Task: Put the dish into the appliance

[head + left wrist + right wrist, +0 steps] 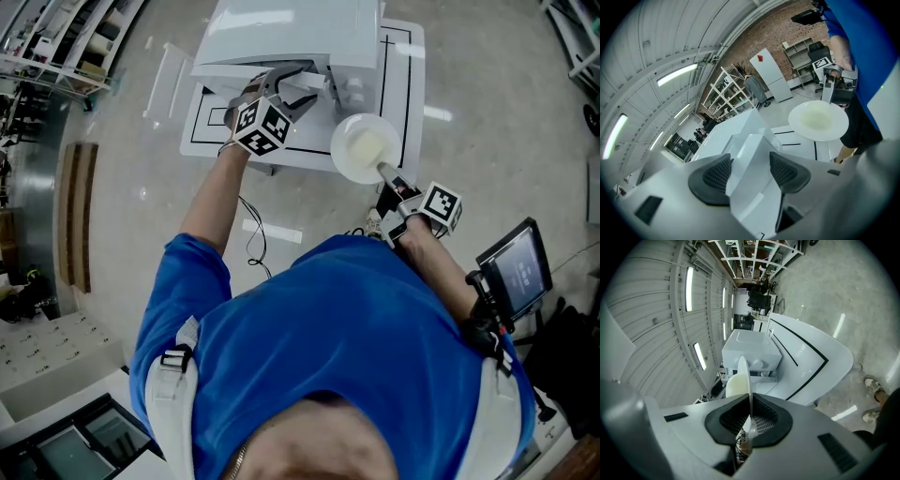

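The white appliance (291, 33) stands at the back of a white table (398, 84). My left gripper (286, 89) reaches in at its front. In the left gripper view its jaws (750, 171) stand wide apart, with a white panel of the appliance (752, 154) between the pads and a gap at each side. My right gripper (394, 178) is shut on the rim of a round white dish (366, 148) and holds it over the table's front right part. In the right gripper view the dish (743, 376) stands edge-on between the pads (750, 416). The left gripper view also shows the dish (818, 121).
Black lines mark the table top (384, 66). A small screen on a stand (514, 272) is to my right and a cable (253, 234) hangs by the table's front. Shelving (56, 42) and a wooden board (80, 216) stand on the floor to the left.
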